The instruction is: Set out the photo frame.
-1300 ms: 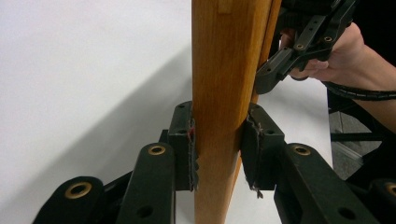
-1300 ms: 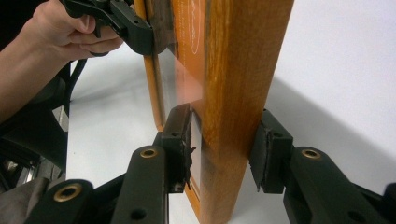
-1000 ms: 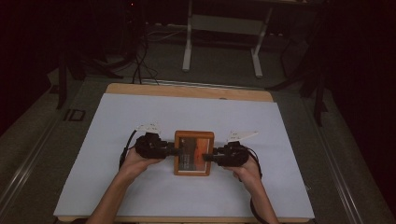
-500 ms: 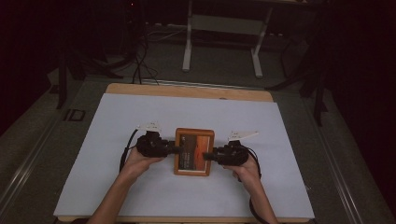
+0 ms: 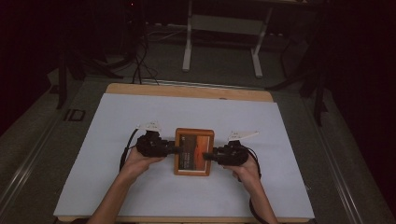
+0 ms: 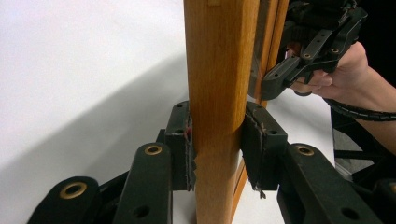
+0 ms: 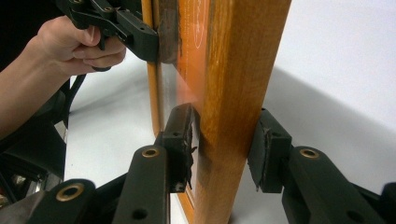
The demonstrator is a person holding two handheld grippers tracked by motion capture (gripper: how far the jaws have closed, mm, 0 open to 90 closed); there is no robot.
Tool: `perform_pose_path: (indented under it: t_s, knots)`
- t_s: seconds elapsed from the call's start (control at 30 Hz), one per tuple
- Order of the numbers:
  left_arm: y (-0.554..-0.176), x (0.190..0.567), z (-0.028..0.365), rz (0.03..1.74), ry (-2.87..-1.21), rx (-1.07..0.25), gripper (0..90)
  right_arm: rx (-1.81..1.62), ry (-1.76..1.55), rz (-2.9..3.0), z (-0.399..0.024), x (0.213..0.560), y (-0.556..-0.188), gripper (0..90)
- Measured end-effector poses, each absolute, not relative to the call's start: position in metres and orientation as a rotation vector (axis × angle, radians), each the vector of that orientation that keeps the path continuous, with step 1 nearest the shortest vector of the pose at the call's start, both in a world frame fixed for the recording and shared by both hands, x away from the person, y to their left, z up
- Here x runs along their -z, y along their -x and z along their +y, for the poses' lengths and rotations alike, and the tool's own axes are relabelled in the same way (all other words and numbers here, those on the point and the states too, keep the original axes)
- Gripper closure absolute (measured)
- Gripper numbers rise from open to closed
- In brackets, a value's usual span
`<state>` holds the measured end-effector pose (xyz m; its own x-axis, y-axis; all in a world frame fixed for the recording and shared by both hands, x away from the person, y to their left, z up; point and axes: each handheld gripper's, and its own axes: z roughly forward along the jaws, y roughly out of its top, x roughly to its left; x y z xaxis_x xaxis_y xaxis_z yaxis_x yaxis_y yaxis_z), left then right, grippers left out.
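In the left gripper view the two black jaws stand partly apart, and their worn pads (image 6: 186, 148) press from both sides on the thick orange-brown wooden side rail of a rectangular picture frame (image 6: 219, 93), so the left gripper (image 6: 215, 149) has the frame clamped by its edge. In the right gripper view the right gripper (image 7: 224, 149) sits around the opposite rail of the same frame (image 7: 243, 84); its left-hand pad (image 7: 183, 144) lies against the wood beside the glass, while the right-hand pad stands at the rail's outer face with a thin dark line between them, so I cannot tell whether that pad truly touches, though the rail is held between the jaws. Each gripper view also shows the other gripper farther off, in a bare hand, biting the far rail. From the high view the wooden frame (image 5: 194, 152) is flat or near flat over the middle of a large white sheet (image 5: 116, 121) that covers a light wooden table (image 5: 187, 91), and its glass front shows a dark orange print. The left gripper (image 5: 170, 148) comes in from the frame's left side and the right gripper (image 5: 210, 155) from its right, both level, with the person's forearms rising from the bottom edge. Beyond the table stand the pale metal legs of a stand (image 5: 187, 46) on a dark floor
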<state>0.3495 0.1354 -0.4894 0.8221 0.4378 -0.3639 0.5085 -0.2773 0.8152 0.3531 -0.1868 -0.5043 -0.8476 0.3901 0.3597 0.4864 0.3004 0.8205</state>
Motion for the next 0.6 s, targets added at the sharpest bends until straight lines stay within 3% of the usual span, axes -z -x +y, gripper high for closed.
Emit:
perform_pose_path:
  t_s: [0.37, 0.47, 0.6]
  knots:
    - [-0.3486, 0.4885, 0.1349, 0.711, -1.919, 0.076, 65.8, 1.602, 0.840, -2.464, -0.1862, 0.5038, -0.3528, 62.0]
    - [-0.3501, 0.4889, 0.1374, 0.741, -1.914, 0.075, 58.9, 1.592, 0.854, -2.476, -0.1870, 0.5035, -0.3530, 57.4]
    - [-0.3511, 0.4887, 0.1419, 0.747, -1.895, 0.083, 56.0, 1.600, 0.878, -2.457, -0.1918, 0.5025, -0.3540, 53.1]
